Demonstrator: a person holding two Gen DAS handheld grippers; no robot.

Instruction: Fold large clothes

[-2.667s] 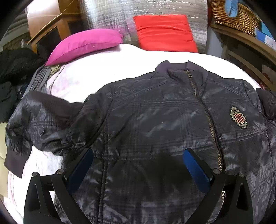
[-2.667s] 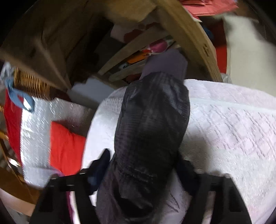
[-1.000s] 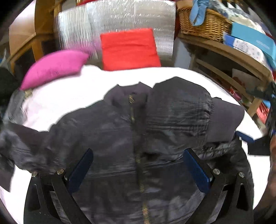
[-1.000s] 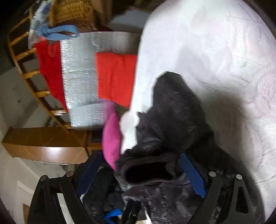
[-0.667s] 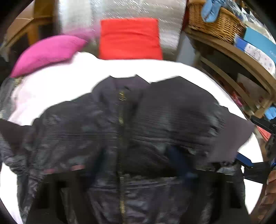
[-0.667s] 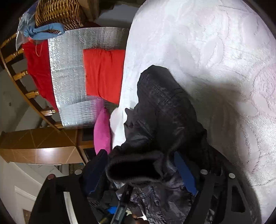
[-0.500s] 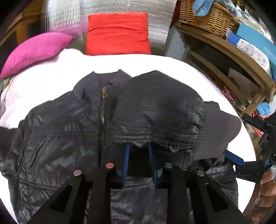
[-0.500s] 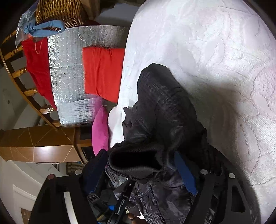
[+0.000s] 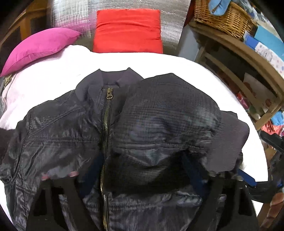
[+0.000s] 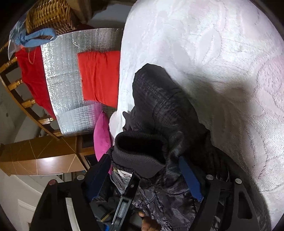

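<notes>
Left wrist view, left to right. A magenta pillow [image 9: 40,47] lies at the far left corner of the white textured bedspread [image 9: 53,71]. Beside it a red rectangular cushion [image 9: 127,31] leans on a silver quilted foil panel [image 9: 74,13]. A dark grey padded zip-front jacket [image 9: 62,133] lies front-up on the bedspread, collar away from the camera, brass zipper [image 9: 106,124] closed down the middle. One sleeve [image 9: 168,115] is folded across the chest, its ribbed knit cuff [image 9: 229,140] pointing to the right edge of the bed. The left gripper [image 9: 142,176] sits low over the jacket front; its blue fingers [image 9: 192,174] are blurred but stand spread wide, with jacket fabric between them and not clamped. Far right: a woven wicker basket [image 9: 223,16] on a wooden shelf [image 9: 239,48], and the right gripper [image 9: 248,179] at the cuff's edge.

Right wrist view, left to right. The basket [image 10: 48,17], foil panel [image 10: 71,80], cushion [image 10: 99,78] and pillow [image 10: 102,136] run down the left side. The right gripper [image 10: 143,177] has its blue fingers [image 10: 190,179] apart; the cuff [image 10: 140,156] and sleeve [image 10: 159,103] lie between them, unpinched. The bedspread [image 10: 221,53] fills the right.
</notes>
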